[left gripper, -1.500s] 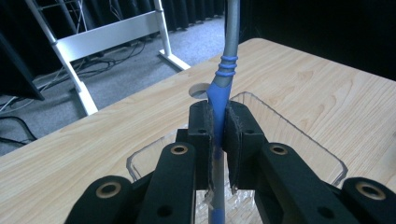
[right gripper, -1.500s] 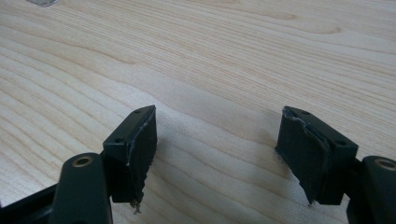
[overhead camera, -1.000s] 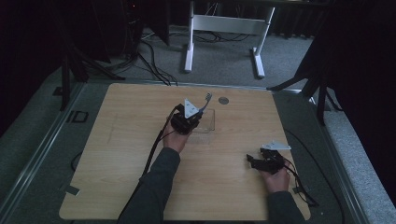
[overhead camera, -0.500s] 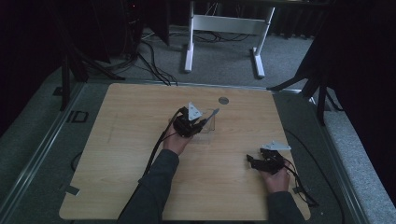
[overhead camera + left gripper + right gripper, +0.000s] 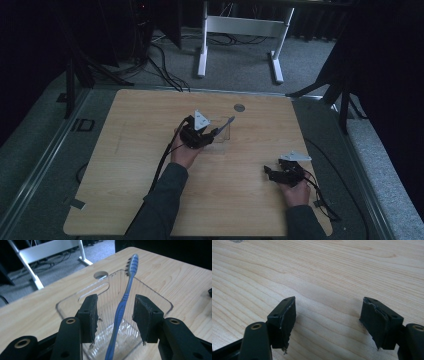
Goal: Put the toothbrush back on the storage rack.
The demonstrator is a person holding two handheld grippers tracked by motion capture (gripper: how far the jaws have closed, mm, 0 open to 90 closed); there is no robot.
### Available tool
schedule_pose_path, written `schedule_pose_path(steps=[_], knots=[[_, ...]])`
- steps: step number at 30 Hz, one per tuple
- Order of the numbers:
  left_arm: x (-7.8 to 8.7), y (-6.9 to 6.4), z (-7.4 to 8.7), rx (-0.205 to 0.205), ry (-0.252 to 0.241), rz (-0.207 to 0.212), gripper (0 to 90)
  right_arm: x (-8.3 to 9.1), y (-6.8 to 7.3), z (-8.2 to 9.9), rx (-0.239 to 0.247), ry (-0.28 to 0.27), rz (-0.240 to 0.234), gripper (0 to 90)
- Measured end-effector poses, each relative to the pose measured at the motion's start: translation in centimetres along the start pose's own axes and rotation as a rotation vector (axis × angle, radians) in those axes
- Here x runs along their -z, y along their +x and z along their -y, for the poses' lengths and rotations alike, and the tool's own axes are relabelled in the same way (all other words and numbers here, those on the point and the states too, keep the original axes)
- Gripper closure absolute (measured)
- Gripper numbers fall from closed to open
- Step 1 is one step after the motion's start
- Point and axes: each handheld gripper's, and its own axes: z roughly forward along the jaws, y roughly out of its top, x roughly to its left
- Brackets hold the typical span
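A blue toothbrush [image 5: 125, 295] stands tilted, head up, in a clear plastic container [image 5: 160, 299] near the middle of the wooden table. My left gripper [image 5: 116, 306] reaches over the container's near rim with the handle between its jaws. The jaws have just been opening, and neither of the pads [image 5: 90, 312] touches the handle. In the high view the left gripper [image 5: 211, 135] is at the container [image 5: 224, 142], with the toothbrush [image 5: 224, 124] leaning to the right. My right gripper [image 5: 270, 173] rests low at the table's front right, open and with nothing in it [image 5: 328, 312].
A round grommet hole [image 5: 239, 107] lies in the table beyond the container. A white desk frame [image 5: 240, 25] and cables stand on the floor behind the table. Bare wood [image 5: 337, 270] stretches ahead of the right gripper.
The left gripper lowered the toothbrush into the clear container and opened its jaws off the handle. The toothbrush now leans on its own. The right hand kept still.
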Motion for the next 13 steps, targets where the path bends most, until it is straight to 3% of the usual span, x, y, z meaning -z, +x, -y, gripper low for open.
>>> schedule_pose_path(steps=[7, 13], knots=[[1.7, 0.6, 1.1, 0.04, -0.021, 0.01, 52.0, 0.0, 0.0, 0.0, -0.001, -0.001, 0.0, 28.2], [3.1, 1.9, 2.6, 0.072, -0.019, -0.027, 47.5, 0.0, 0.0, 0.0, -0.001, -0.001, -0.001, 28.2]])
